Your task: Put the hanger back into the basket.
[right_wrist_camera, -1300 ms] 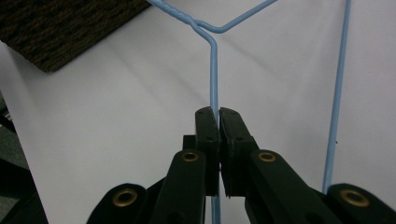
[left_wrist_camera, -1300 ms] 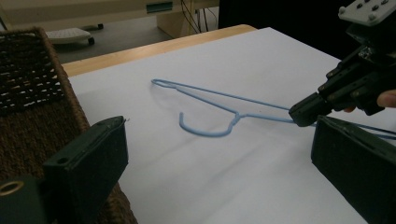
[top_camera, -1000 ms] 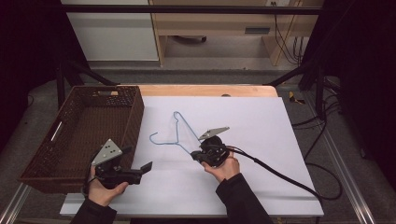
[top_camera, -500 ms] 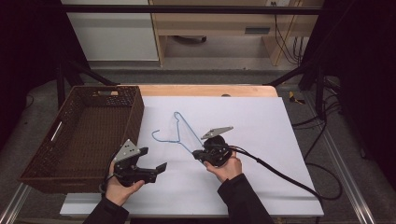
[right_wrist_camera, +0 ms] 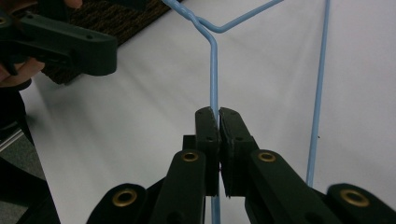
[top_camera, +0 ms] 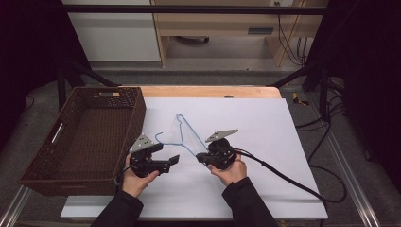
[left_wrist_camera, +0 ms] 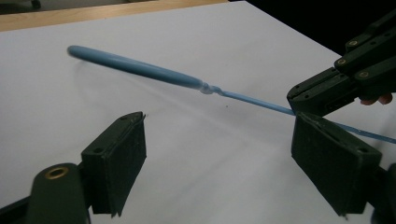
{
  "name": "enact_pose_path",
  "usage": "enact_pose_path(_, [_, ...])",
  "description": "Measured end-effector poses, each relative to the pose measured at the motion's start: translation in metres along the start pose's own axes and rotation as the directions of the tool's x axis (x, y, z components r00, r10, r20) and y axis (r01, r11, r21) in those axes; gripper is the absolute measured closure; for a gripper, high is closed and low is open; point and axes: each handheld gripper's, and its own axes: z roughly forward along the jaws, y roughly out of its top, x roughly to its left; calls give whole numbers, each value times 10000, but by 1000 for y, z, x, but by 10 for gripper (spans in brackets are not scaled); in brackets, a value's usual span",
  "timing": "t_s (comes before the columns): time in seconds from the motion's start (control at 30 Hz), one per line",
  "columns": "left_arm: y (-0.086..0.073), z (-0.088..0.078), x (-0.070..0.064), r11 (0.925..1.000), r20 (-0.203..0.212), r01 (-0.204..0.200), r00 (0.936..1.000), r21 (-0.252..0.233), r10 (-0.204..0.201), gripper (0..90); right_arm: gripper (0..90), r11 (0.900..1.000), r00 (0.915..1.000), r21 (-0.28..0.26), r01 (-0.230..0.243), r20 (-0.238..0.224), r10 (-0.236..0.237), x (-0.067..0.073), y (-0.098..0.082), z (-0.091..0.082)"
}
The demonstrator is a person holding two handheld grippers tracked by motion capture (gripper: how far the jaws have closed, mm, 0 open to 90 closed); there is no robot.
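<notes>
Clamping the blue wire hanger (top_camera: pixel 182 135) just right of the wicker basket (top_camera: pixel 82 137), the right gripper (top_camera: pixel 202 157) holds; the left gripper (top_camera: pixel 176 159) nearer the basket, jaws apart and just closing, grips nothing.

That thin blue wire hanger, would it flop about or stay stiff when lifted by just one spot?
Probably fairly stiff: the blue hanger keeps its triangle shape while the right gripper pinches only one wire. It looks light, being thin wire. It could still swivel in the jaws, since the grip is on a narrow round strand.
</notes>
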Motion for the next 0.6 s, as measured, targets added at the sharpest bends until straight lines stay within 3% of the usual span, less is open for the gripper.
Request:
enact_pose_path(0.17, [1, 9, 4, 9999, 103, 76, 9999, -97, -75, 275, 878, 10000, 10000, -20, 49, -3, -49, 0, -1, 0])
enact_pose_path(0.6, [1, 21, 9, 9976, 212, 111, 9997, -683, -97, 659, 878, 10000, 10000, -21, 18, -38, -18, 0, -3, 0])
